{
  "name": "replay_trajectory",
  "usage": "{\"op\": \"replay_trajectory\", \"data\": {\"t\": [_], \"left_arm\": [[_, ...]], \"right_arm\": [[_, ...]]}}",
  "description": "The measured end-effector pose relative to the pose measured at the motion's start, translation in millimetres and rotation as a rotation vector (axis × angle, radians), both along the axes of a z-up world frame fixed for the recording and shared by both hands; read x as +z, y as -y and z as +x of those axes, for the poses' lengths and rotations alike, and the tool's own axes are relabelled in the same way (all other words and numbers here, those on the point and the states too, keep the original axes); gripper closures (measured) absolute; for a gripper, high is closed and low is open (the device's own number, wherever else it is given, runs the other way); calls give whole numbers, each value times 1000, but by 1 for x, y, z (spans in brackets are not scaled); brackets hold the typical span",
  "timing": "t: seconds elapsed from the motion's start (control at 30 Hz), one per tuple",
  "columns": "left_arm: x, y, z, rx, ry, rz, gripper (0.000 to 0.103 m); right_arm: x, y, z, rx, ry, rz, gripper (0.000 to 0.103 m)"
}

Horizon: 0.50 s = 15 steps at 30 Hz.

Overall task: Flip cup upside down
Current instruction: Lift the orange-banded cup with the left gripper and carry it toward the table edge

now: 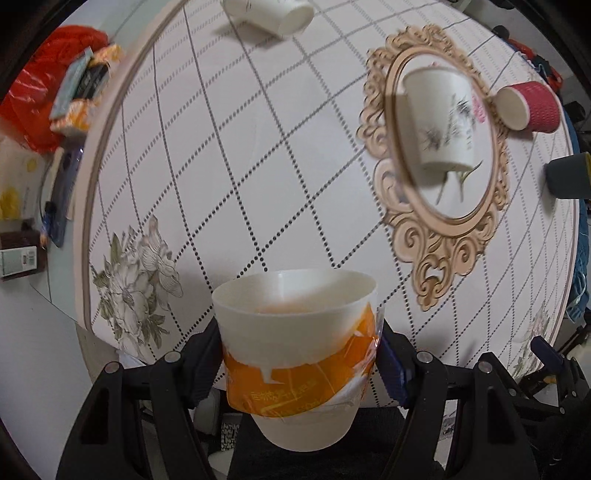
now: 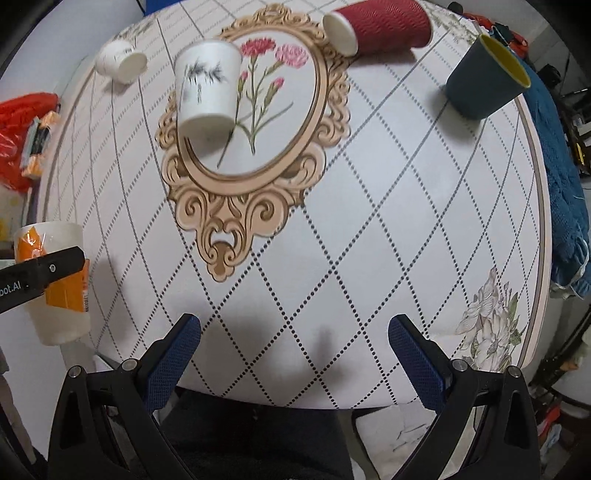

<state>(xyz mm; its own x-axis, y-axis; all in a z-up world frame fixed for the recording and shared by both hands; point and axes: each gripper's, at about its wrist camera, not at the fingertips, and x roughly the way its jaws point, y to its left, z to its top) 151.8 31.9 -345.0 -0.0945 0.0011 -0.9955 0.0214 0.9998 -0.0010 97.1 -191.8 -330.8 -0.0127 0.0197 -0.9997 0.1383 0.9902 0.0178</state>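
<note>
My left gripper (image 1: 299,363) is shut on a white plastic cup with an orange label (image 1: 295,350), held upright with its mouth up, at the near edge of the round table (image 1: 258,147). The same cup (image 2: 55,284) shows at the far left of the right wrist view, clamped by the left gripper's finger (image 2: 44,273). My right gripper (image 2: 293,354) is open and empty above the table's near edge. A white paper cup with a plant print (image 2: 205,88) (image 1: 441,122) stands upside down on the flower medallion.
A red ribbed cup (image 2: 380,26) (image 1: 528,107) lies on its side at the back. A dark blue cup with yellow inside (image 2: 487,77) stands upright at the right. A small white cup (image 2: 120,61) (image 1: 273,14) lies on its side at the left. Red bags (image 1: 48,96) lie beyond the table.
</note>
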Motion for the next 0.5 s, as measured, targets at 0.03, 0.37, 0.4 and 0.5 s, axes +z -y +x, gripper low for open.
{"op": "replay_trajectory", "data": {"t": [0.03, 0.37, 0.4, 0.5], "left_arm": [[-4, 0, 1, -3, -7, -1, 32], [-36, 14, 13, -69, -52, -24, 32], [-39, 16, 14, -76, -56, -22, 32], [-47, 20, 13, -99, -62, -19, 32]], "right_arm": [[-3, 1, 1, -1, -8, -3, 0], [-24, 11, 0, -69, -49, -42, 0], [-24, 13, 0, -77, -52, -45, 0], [-27, 16, 0, -92, -55, -52, 0]]}}
